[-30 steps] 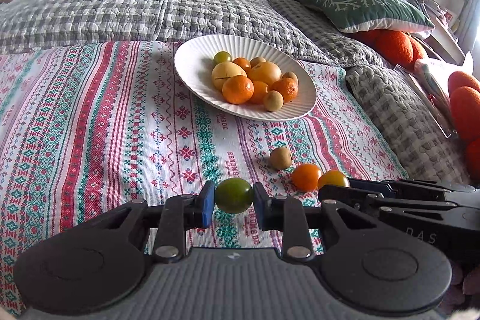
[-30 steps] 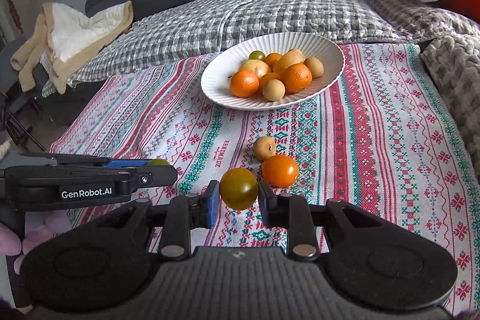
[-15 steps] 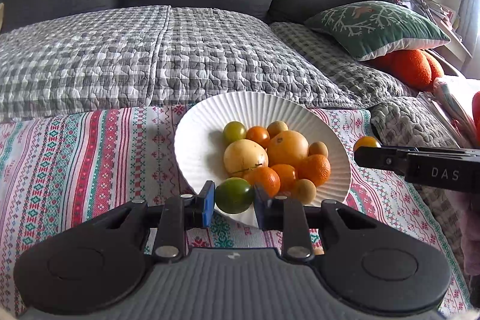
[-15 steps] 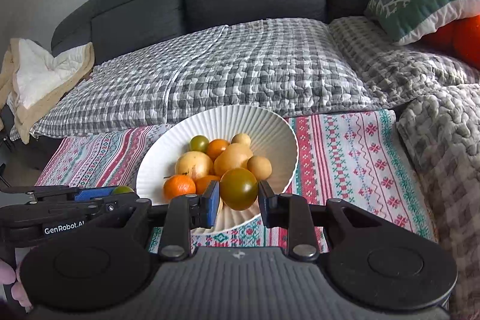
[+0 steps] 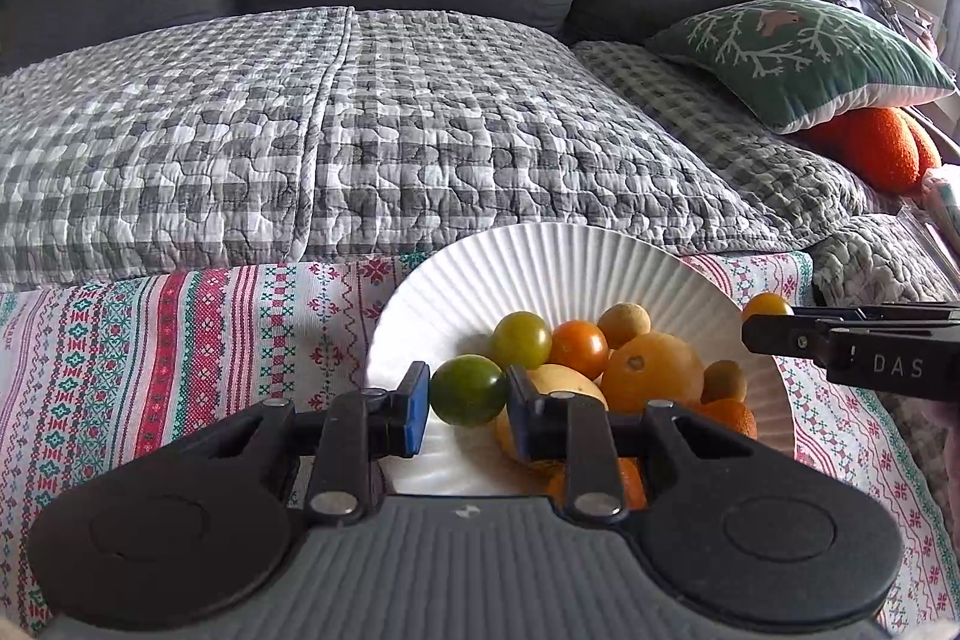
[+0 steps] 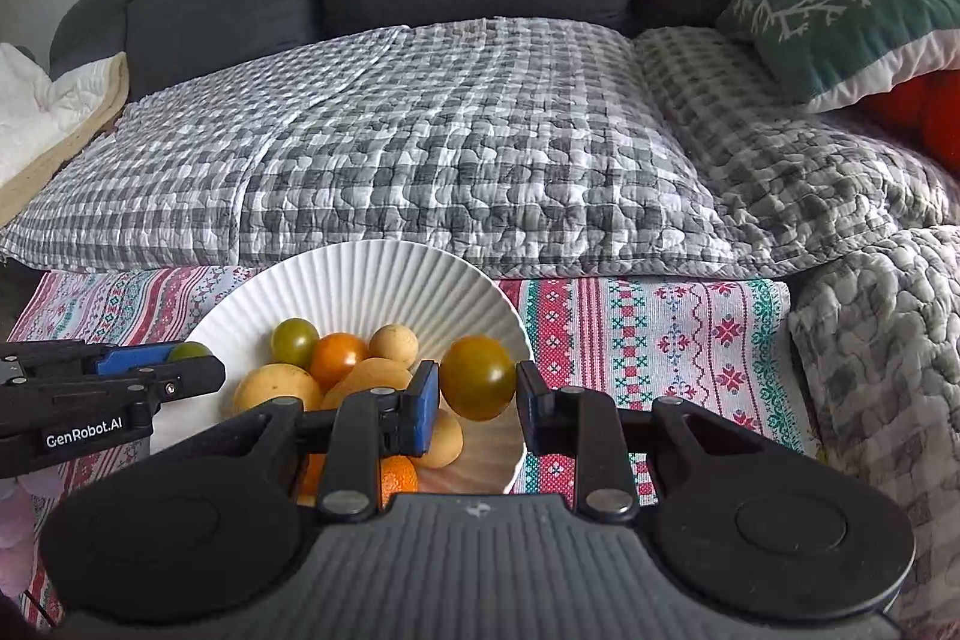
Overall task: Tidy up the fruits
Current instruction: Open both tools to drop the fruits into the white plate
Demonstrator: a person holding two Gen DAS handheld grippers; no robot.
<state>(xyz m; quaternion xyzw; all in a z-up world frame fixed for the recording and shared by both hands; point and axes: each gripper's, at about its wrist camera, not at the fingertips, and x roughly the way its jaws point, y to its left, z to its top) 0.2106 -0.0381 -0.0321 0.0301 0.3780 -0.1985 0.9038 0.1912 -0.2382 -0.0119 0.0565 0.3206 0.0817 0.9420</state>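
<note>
Green tomato (image 5: 468, 397): pinched in my left claw (image 5: 467, 403), over the near-left of the white plate (image 5: 540, 256).
Yellow-green tomato (image 6: 478, 376): clamped in my right claw (image 6: 477, 397), above the plate's right rim.
Handling: I judge both light, smooth, easily bruised; grip gently across the middle.
Plate: on the patterned cloth (image 5: 198, 340), heaped with fruit.

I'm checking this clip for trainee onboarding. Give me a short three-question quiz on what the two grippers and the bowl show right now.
1. True or false: the left gripper is empty.
2. What does the right gripper hold: A) an orange, B) a yellow-green tomato, C) nothing?
3. Fill in: both held fruits hang over the white ____.

Key
1. False; it grips a green tomato.
2. B, the yellow-green tomato.
3. Bowl; the ribbed white bowl already holds mixed fruit.
</note>
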